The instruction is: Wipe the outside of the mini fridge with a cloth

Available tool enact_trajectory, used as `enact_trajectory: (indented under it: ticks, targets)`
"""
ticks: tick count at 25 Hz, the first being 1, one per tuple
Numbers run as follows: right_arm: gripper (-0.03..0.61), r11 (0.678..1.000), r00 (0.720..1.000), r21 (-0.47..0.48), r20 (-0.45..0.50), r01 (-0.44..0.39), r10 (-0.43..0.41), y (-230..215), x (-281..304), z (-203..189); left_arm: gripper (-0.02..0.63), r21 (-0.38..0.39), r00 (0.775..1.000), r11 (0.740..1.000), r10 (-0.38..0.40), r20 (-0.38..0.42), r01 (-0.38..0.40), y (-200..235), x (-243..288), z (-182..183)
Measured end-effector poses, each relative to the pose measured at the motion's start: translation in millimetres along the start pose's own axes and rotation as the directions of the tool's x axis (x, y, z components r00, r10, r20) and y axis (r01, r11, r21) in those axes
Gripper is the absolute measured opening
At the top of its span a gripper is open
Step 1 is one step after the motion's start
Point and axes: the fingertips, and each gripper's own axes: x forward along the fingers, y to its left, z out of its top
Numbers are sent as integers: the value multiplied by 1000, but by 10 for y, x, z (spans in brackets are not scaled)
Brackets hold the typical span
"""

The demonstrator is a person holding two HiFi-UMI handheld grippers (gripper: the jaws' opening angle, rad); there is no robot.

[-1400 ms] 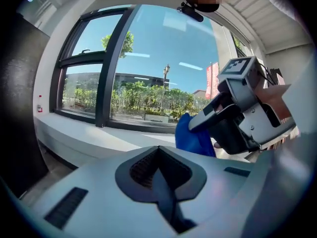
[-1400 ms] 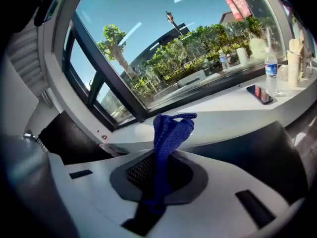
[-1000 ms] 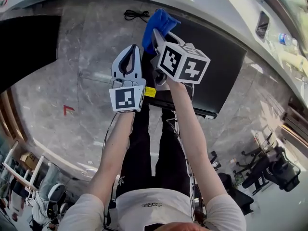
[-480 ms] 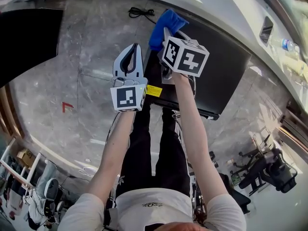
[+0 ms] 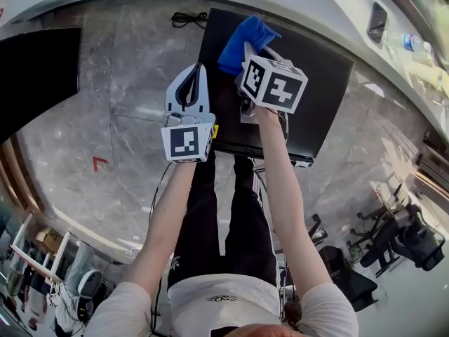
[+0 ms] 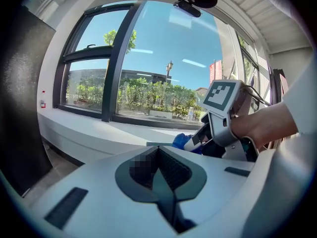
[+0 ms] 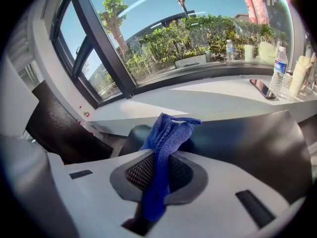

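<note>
The black mini fridge [image 5: 316,90] stands on the floor below me, its top [image 7: 257,138] dark and flat. My right gripper [image 5: 245,48] is shut on a blue cloth [image 5: 247,39], which hangs over the fridge's far left part; the cloth [image 7: 166,138] sticks up from between the jaws in the right gripper view. My left gripper [image 5: 188,83] hovers just left of the fridge's left edge, shut with nothing in it. In the left gripper view the jaws [image 6: 157,152] meet, and the right gripper [image 6: 225,115] with the cloth [image 6: 182,141] shows to the right.
A black power cable [image 5: 188,20] lies on the grey stone floor behind the fridge. A white window counter [image 7: 208,100] holds a phone [image 7: 263,89], a water bottle [image 7: 279,71] and cups. A dark cabinet [image 5: 31,76] stands to the left.
The blue cloth and right gripper have shifted slightly right and farther over the fridge top. My head view has moved, so more of the fridge's left edge shows. The left gripper stays in place.
</note>
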Motion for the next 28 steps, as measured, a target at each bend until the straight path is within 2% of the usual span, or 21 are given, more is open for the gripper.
enact_trajectory:
  ticks: [5,19,28]
  targets:
    - [61,999,1000,51,14,12,-12,-423,-171,-19,5,18,999,999,-47,2,47,-401,129,26]
    - [61,989,993,103,46,108,-113,-1730,-709,-51,5,40,992,991,-128,-20,129,-1525,334,-42]
    - [61,967,977,162,57,194,-206,-2543,-1056,-129,5,58,981,980,-191,-27,192,-2098,472,-52]
